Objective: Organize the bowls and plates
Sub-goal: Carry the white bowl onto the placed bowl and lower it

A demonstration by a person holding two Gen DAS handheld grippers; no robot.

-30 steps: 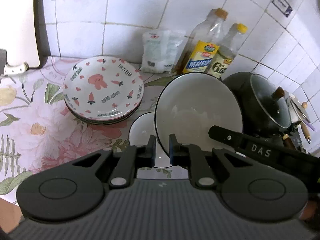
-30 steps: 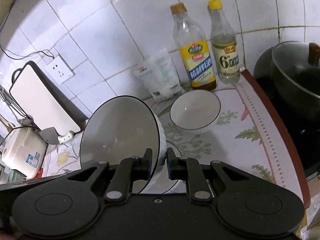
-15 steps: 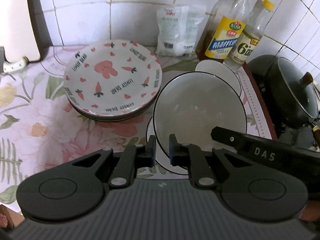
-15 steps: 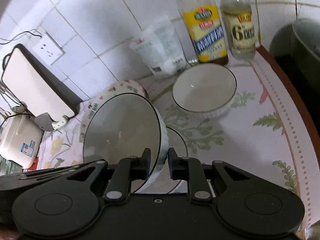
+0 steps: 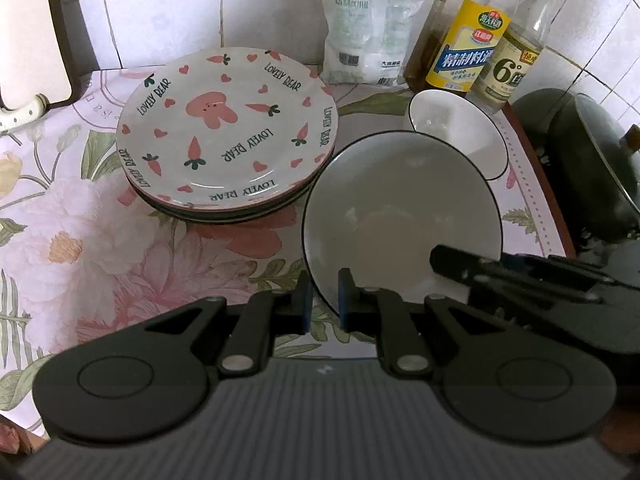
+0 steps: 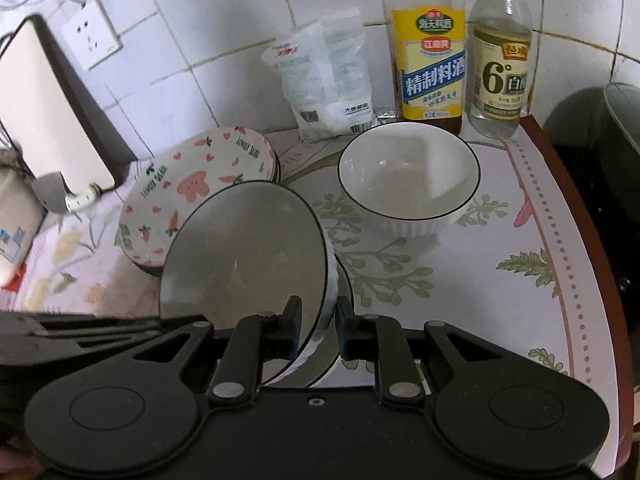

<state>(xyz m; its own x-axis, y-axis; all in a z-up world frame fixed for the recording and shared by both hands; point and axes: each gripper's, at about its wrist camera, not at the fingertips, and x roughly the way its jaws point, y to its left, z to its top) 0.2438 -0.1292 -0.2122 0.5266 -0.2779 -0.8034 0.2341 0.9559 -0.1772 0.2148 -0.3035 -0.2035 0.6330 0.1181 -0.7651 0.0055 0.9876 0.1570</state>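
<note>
Above the flowered surface [image 5: 80, 248], a white bowl with a thin dark rim [image 5: 400, 216] hangs tilted, gripped on two sides. The left gripper [image 5: 323, 296] has its fingers closed tight on the near edge of the rim, one finger inside and one outside. The right gripper [image 6: 318, 320] is likewise pinched on the rim, on the opposite side; in the left wrist view its black body reaches in from the right and covers part of the bowl's lower wall. Under the tilted bowl the right wrist view shows the dark-lined edge of another dish [image 6: 344, 280], mostly hidden, so its shape cannot be told. A second white bowl [image 6: 408, 176] stands upright on the surface just behind, in front of two bottles [image 6: 428, 60] and a plastic packet [image 6: 324, 80] against the tiled wall. To the left sits a stack of plates [image 5: 228, 136] with pink carrot print; only the top one shows fully. A dark pot [image 5: 592, 168] is cut off at the right edge.
</note>
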